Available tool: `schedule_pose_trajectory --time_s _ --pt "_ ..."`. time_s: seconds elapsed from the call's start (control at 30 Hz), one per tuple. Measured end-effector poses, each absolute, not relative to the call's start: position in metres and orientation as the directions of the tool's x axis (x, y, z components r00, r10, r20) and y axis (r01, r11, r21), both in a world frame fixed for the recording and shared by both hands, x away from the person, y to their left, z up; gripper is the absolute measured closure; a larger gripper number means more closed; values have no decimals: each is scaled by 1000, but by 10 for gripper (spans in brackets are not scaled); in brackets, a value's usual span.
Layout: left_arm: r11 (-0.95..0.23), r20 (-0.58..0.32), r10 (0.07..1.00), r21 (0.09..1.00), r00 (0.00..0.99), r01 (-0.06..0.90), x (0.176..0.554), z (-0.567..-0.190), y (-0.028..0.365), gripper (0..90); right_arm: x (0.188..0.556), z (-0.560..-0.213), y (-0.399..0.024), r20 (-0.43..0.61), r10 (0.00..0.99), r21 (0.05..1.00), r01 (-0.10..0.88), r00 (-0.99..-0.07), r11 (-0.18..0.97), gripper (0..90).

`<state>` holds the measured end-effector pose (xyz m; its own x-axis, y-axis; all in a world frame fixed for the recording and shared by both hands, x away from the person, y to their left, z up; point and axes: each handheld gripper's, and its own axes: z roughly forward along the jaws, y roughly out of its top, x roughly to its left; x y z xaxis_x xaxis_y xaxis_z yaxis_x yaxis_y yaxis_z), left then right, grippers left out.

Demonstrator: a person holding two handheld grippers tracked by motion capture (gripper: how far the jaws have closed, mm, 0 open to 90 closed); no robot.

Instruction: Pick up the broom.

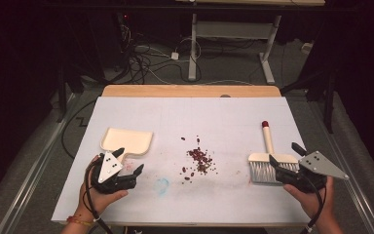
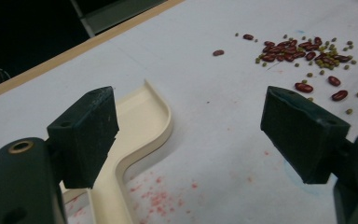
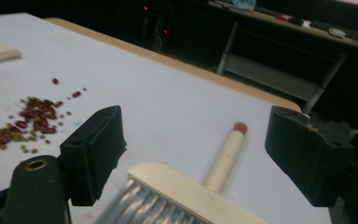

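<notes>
- Cream plastic forms the dustpan, which lies flat on the white table sheet just ahead of the left gripper; in the left gripper view its handle runs back under the nearer jaw.
- Left gripper: held in the person's left hand low over the sheet, jaws spread wide with nothing between them. The dustpan's curved rim sits just inside the left-hand jaw, not pinched.
- Right gripper: held in the person's right hand, jaws also wide apart and gripping nothing. The brush lies directly in front of it, and in the high view the jaw tips reach the near edge of the bristles.
- In the right gripper view the brush head sits between the two jaws, bristles towards the gripper, while the pale handle with its red tip points away from it. Whether a jaw touches the brush I cannot tell.
- Red beans and small green ones lie scattered in a loose pile between the two grippers, well apart from both; from the left gripper they are ahead and off to the right-hand jaw's side.
- Faint red and blue smudges mark the sheet just beside the left gripper.
</notes>
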<state>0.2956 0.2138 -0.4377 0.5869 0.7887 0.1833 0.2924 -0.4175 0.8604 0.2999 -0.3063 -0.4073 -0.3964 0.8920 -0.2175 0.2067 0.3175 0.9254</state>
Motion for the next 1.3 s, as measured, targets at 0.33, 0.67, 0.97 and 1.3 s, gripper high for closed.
schedule_pose_trajectory --time_s 0.33,0.67,0.97,1.3 --pt "-506 237 733 816 638 278 297 -446 200 196 309 -408 -311 -226 909 883 321 -350 343 207" --pt "-522 236 731 798 640 302 299 -449 198 192 356 -377 -324 -81 942 838 489 -326 241 265" --pt "-541 238 722 780 649 315 304 -452 192 192 426 -407 -310 -67 962 625 740 -266 248 268" --pt "-577 268 710 752 652 319 301 -456 188 192 461 -450 -308 -38 973 487 846 -228 217 328"
